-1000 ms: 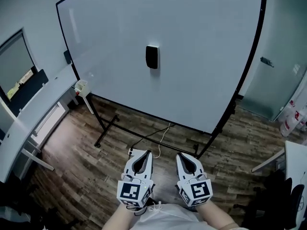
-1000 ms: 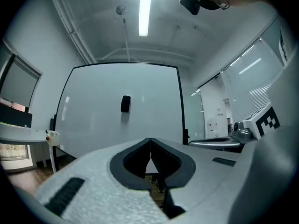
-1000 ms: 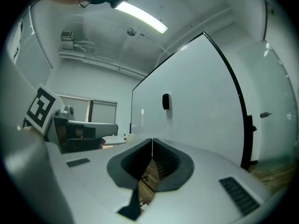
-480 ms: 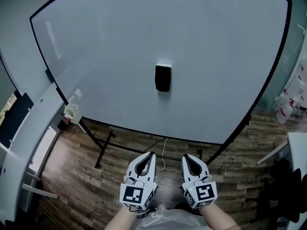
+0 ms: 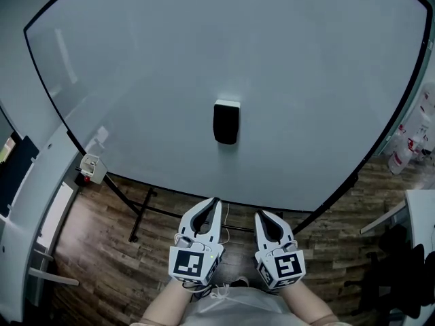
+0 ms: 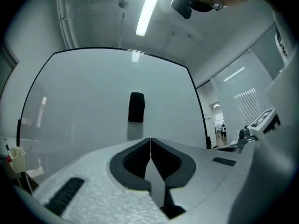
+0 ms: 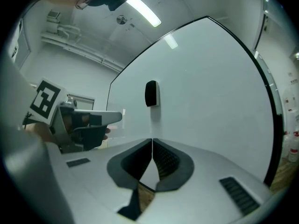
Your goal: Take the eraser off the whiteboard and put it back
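Holding two pairs of tongs low and close to the body, a person faces a standing whiteboard in an office room. The left tongs (image 5: 215, 201) are pressed together with nothing between them, their dark pads meeting along a thin seam in the left gripper view. The right tongs (image 5: 259, 214), just beside them, are likewise pressed together and empty. Each pair carries its marker cube at the near end, by the wrist.

Beneath them lies a wooden floor (image 5: 102, 250), on which rests the black stand (image 5: 138, 217) that bears the board. To the left a pale desk (image 5: 42, 182) curves along the wall, and a small holder (image 5: 90, 169) sits near the board's lower left corner.

Beyond the tips, well apart from both pairs, the whiteboard (image 5: 136, 80) fills most of the head view, with no writing to be seen on it. The eraser (image 5: 226, 122), a dark upright block with a lighter backing, clings to the board near its middle. Both gripper views show it ahead of and above the tips, and the right pair is aimed almost straight at it.

Judging by this, no part of the task is done: the eraser sits on the board, untouched. Every step remains: closing the gap, spreading one pair of tongs, pinching the block, pulling it off the surface and setting it back in place.
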The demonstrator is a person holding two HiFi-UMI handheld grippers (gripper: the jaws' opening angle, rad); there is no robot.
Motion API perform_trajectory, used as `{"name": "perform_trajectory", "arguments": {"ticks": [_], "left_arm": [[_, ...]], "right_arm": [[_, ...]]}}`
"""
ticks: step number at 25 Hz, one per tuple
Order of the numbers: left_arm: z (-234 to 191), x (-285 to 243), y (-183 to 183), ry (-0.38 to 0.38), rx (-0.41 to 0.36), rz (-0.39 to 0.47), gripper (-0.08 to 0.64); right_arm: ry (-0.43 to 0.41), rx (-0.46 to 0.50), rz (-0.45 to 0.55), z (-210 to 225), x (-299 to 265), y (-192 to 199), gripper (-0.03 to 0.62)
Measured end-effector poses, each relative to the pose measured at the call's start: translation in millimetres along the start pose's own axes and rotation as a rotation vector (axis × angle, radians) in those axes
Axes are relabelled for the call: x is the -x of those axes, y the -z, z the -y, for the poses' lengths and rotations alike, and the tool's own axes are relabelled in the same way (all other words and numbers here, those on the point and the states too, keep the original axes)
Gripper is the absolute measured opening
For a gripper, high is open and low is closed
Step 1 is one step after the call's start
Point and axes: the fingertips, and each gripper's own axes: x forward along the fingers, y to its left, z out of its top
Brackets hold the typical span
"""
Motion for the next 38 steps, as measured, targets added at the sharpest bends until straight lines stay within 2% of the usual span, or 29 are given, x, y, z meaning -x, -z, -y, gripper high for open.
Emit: {"name": "perform_trajectory", "arguments": {"ticks": [5, 6, 8, 14, 19, 27, 33, 38], "left_arm": [[-6, -43, -22, 0.032, 0.023, 0.038, 0.032], [-8, -51, -28, 0.036, 0.028, 0.047, 0.105], [-12, -67, -40, 0.039, 0.035, 0.059, 0.185], [-27, -102, -59, 0.013, -0.012, 0.057, 0.249], [-40, -126, -73, 0.001, -0.040, 0.053, 0.267], [-44, -147, -96, -0.005, -0.045, 0.073, 0.267], [-48, -153, -100, -0.094, -0.085, 0.080, 0.267], [-51, -153, -101, -0.117, -0.094, 0.087, 0.267]], "right_arm": [[-0.018, 0.022, 0.001, 13, -21, -6, 0.028], [-0.020, 0.025, 0.001, 15, -24, -7, 0.028], [-0.024, 0.028, 0.002, 19, -31, -8, 0.028], [-0.037, 0.036, 0.008, 24, -48, -14, 0.028], [-0.047, 0.040, 0.001, 27, -60, -16, 0.028], [-0.043, 0.072, 0.004, 31, -63, -17, 0.028], [-0.023, 0.065, 0.002, 40, -54, -13, 0.028], [-0.006, 0.054, -0.003, 46, -50, -10, 0.028]]}}
